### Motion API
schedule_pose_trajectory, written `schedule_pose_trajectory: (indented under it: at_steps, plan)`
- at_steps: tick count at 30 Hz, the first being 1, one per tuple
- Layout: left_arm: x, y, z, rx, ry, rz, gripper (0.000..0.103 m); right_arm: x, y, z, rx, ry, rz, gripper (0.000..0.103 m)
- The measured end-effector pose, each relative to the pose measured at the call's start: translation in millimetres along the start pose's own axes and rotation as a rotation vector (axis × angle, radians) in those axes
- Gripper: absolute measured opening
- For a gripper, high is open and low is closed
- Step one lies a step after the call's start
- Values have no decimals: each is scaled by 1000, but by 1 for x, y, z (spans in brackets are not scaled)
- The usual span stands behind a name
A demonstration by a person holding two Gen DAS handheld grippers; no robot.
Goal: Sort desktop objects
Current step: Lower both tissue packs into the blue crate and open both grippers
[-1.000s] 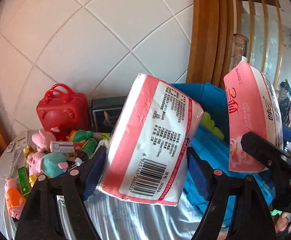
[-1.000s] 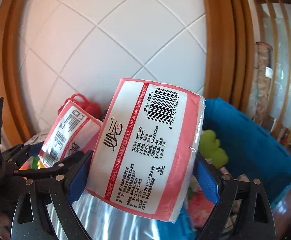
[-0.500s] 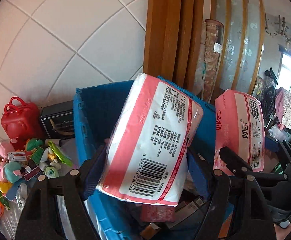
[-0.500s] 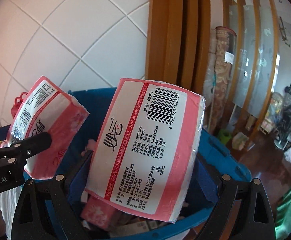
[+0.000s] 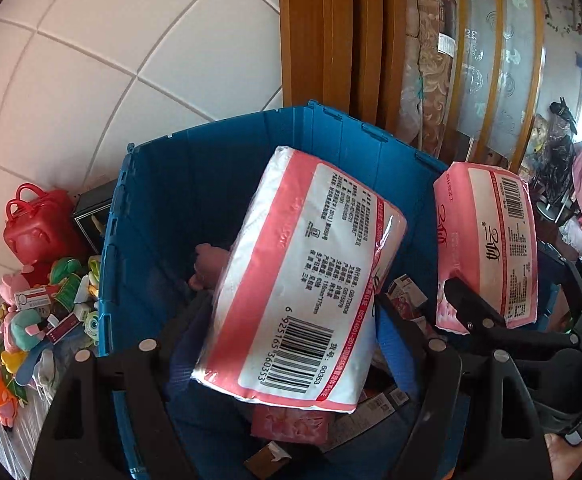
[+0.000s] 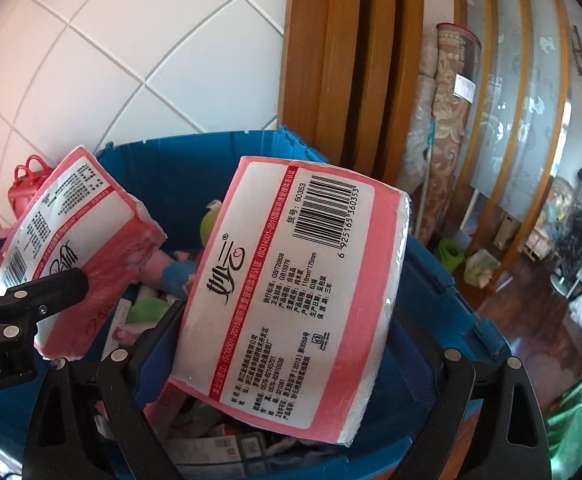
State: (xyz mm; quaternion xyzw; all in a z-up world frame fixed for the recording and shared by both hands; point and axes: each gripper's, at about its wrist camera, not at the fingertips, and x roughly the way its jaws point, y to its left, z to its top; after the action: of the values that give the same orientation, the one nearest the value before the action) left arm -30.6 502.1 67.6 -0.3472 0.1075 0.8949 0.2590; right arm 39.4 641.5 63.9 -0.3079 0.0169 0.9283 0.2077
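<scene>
My left gripper (image 5: 291, 332) is shut on a pink and white tissue pack (image 5: 303, 276) and holds it above the open blue crate (image 5: 171, 184). My right gripper (image 6: 287, 332) is shut on a second tissue pack (image 6: 291, 292), also above the crate (image 6: 443, 292). Each pack shows in the other view: the right one at the right of the left wrist view (image 5: 487, 244), the left one at the left of the right wrist view (image 6: 71, 248). Inside the crate lie plush toys (image 6: 171, 268) and small boxes (image 6: 227, 444).
A red toy case (image 5: 37, 224), a black box (image 5: 91, 216) and a heap of small toys (image 5: 39, 312) lie on the table left of the crate. A tiled wall and wooden frame (image 5: 323, 36) stand behind. Floor clutter lies at the right (image 6: 479, 268).
Both grippers have swung right from over the toy heap to over the blue crate, carrying their tissue packs. The crate's inside now fills both views.
</scene>
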Motion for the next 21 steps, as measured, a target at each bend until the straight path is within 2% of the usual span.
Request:
schedule_pose_trajectory:
  at_steps: [4,9,13,21]
  plan:
    - [-1,-6,-1,15,0,24,81,6,-6,-2,2,7,1,95]
    - [-10,-6,-1,11,-48,66,85,10,-17,-1,22,11,6,98]
    - [-13,-6,-2,16,-49,73,85,5,-23,0,42,-11,2,103]
    - [-26,4,-9,0,-66,54,85,-8,-20,-4,61,-7,7,103]
